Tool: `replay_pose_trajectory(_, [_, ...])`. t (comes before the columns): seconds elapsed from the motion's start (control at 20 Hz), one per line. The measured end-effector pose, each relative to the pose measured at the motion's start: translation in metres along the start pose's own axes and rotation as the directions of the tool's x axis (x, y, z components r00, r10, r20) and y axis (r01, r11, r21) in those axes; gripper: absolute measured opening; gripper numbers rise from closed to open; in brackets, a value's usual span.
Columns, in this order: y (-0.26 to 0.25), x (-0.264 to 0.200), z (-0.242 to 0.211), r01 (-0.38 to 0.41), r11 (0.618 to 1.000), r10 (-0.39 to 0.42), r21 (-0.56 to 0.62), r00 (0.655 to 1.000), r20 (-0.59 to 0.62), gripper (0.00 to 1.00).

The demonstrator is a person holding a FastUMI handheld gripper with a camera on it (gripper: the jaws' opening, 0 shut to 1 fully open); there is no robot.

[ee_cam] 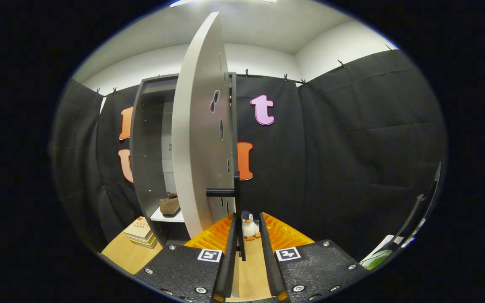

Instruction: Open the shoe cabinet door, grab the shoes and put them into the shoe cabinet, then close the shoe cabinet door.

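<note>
The grey shoe cabinet (143, 139) stands ahead on the left with its interior exposed. Its pale door (196, 139) is swung out towards me, almost edge-on. A black bar handle (221, 192) sticks out from the door, and its upright bar runs down between my fingers, close to the left finger (229, 240) and apart from the right one. My gripper (247, 219) is open by a narrow gap around that bar. A brown shoe (169, 205) rests on a white shelf (171, 217) low inside the cabinet.
A small penguin plush (249, 225) sits on the wooden floor (124, 252) just beyond my fingertips. A stack of books (141, 233) lies by the cabinet's foot on the left. A dark frame (415, 214) with something white and green (377, 256) below it stands at the right.
</note>
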State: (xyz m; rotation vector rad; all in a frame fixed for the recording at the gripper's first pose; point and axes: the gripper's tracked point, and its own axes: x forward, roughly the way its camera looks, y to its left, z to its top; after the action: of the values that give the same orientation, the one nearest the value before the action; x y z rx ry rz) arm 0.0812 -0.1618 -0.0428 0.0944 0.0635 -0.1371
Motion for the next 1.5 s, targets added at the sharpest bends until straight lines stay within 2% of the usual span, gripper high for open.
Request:
replay_pose_trajectory(0.45, [-0.006, -0.001, -0.002, -0.079, 0.997, 0.078, -0.013, 0.997, -0.019, 0.36])
replay_pose_trajectory(0.65, [-0.013, -0.007, -0.002, -0.060, 0.998, 0.060, -0.036, 0.998, -0.021, 0.36])
replay_pose_trajectory(1.05, [-0.043, -0.029, 0.004, 0.028, 0.999, -0.029, -0.045, 0.999, -0.019, 0.36])
replay_pose_trajectory(1.2, [-0.034, -0.039, 0.011, 0.003, 1.000, -0.003, -0.012, 1.000, -0.005, 0.36])
replay_pose_trajectory(1.5, [-0.017, -0.053, 0.016, -0.022, 0.999, 0.022, -0.025, 1.000, -0.003, 0.36])
